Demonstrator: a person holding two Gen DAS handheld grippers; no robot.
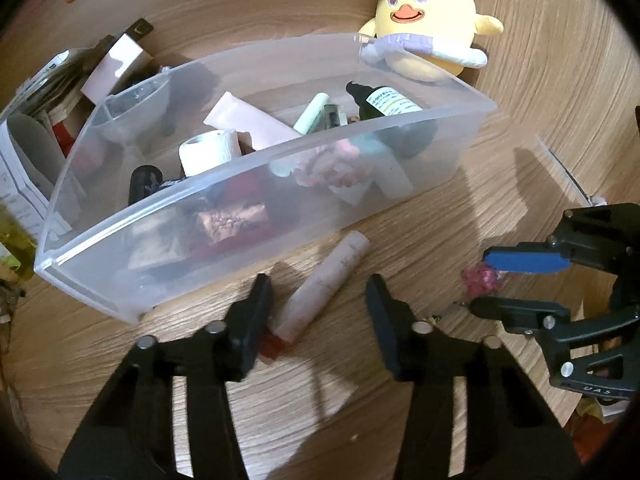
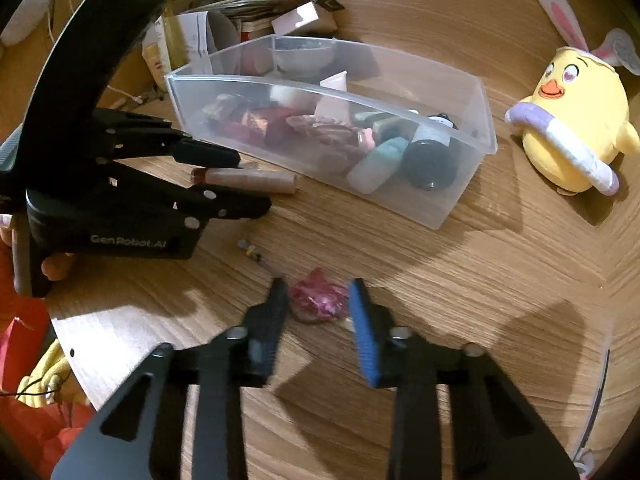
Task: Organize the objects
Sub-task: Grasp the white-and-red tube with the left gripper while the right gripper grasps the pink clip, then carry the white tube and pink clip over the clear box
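We found the left tongs (image 1: 318, 322) lowered over the wooden surface (image 1: 400, 420), their jaws spread on either side of a pale pink tube (image 1: 328, 280) with a dark red cap; the tube lay flat just in front of the clear plastic bin (image 1: 248, 216), and in the left wrist view neither pad pressed on it; the right wrist view showed the same tube (image 2: 250, 179) between those two jaws, with the upper one close above it. The right tongs (image 2: 318, 312) stood around a crumpled pink foil wrapper (image 2: 318, 300) resting on the surface; the black pad lay at the wrapper's left edge and the blue pad just off its right edge, and we could not tell whether they were pinching it; from the left wrist view the wrapper (image 1: 480, 282) sat between the blue finger above and the black one below. The bin held a jumble of cosmetics, among them a dark dropper bottle (image 1: 380, 102), a pink tube (image 1: 248, 124) and a white roll (image 1: 206, 152); a yellow chick plush (image 2: 576, 120) with rabbit ears sat on the surface to the right of the bin, well apart from both tongs; boxes and papers (image 2: 224, 20) were piled behind the bin.
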